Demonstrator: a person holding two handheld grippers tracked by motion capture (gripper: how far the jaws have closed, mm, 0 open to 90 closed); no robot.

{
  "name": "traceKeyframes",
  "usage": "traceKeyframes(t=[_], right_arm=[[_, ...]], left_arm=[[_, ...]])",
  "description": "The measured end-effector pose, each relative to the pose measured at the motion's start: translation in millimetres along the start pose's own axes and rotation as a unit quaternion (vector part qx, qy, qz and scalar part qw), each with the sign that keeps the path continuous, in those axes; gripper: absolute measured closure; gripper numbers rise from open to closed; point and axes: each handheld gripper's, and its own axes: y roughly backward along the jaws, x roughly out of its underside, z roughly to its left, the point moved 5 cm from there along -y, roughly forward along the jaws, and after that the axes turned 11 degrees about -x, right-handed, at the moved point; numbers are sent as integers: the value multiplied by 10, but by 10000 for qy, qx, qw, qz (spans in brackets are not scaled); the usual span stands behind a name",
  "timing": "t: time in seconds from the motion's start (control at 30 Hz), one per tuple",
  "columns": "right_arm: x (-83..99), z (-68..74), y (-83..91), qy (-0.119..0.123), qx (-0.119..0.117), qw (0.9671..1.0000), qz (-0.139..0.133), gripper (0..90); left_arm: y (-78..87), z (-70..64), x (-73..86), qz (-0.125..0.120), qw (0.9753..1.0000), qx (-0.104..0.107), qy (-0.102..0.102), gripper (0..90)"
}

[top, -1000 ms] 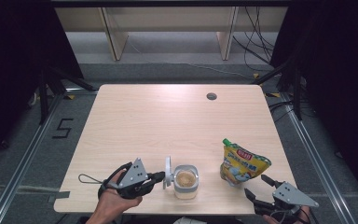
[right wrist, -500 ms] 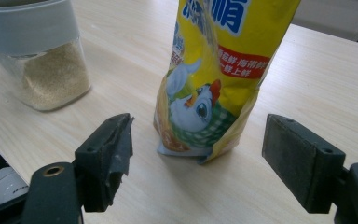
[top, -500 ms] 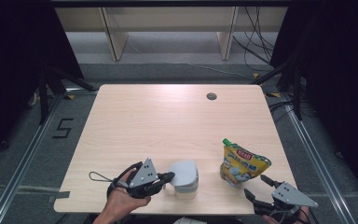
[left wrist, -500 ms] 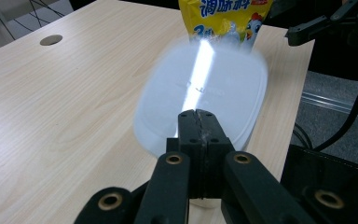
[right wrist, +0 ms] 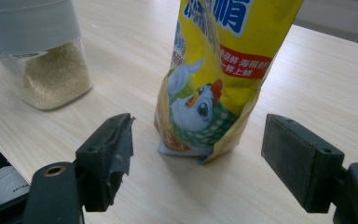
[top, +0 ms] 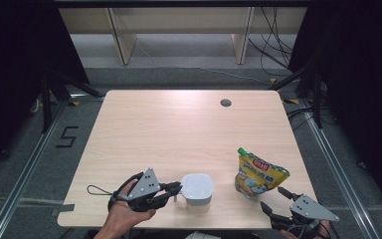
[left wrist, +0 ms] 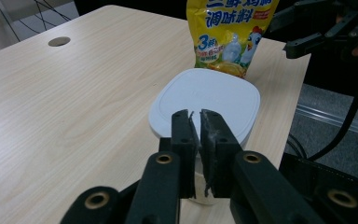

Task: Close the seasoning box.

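High view: a clear jar (top: 197, 189) with a white lid (top: 197, 185) stands near the front edge of the wooden table (top: 179, 134). The left gripper (top: 175, 188) lies just to the jar's left, its tips at the jar's side. In the left gripper view the two jaws stand almost together, pinching a thin white tab at the near rim of the lid (left wrist: 205, 100); the left gripper (left wrist: 195, 122) is thus clamped on the lid's edge. The lid sits flat on the jar. In the right gripper view the jar (right wrist: 42, 65) holds pale grains in its lower part.

To the jar's right, apart from it, stands a yellow seasoning pouch (top: 256, 172), upright. The right gripper (top: 273, 199) lies beyond the pouch from the jar, its jaws wide apart and clear of the pouch (right wrist: 214, 79).
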Motion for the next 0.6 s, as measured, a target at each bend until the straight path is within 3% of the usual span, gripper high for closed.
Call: traceKeyframes(t=[0.13, 0.3, 0.33, 0.4, 0.43, 0.53, 0.57, 0.6], right_arm=[[1, -1, 0, -4, 0, 10000, 3, 258], [6, -7, 4, 74, -22, 10000, 47, 258], [5, 5, 1, -10, -29, 10000, 34, 258], [7, 19, 2, -83, -54, 9999, 45, 258], [6, 17, -6, -47, -64, 10000, 14, 258], [5, 13, -3, -27, -44, 10000, 15, 258], [4, 14, -2, -26, -45, 10000, 16, 258], [3, 16, -2, -33, -48, 10000, 16, 258]], left_arm=[[36, 43, 68, 16, 9999, 45, 107, 738], [61, 61, 202, 113, 9997, 44, 195, 566], [72, 77, 230, 168, 9996, 27, 208, 541], [80, 97, 265, 135, 9996, 11, 261, 505], [89, 91, 288, 174, 9989, -24, 431, 487], [106, 126, 354, 230, 9991, -34, 347, 443], [102, 107, 389, 263, 9982, -58, 545, 435], [107, 110, 425, 334, 9982, -60, 500, 423]])
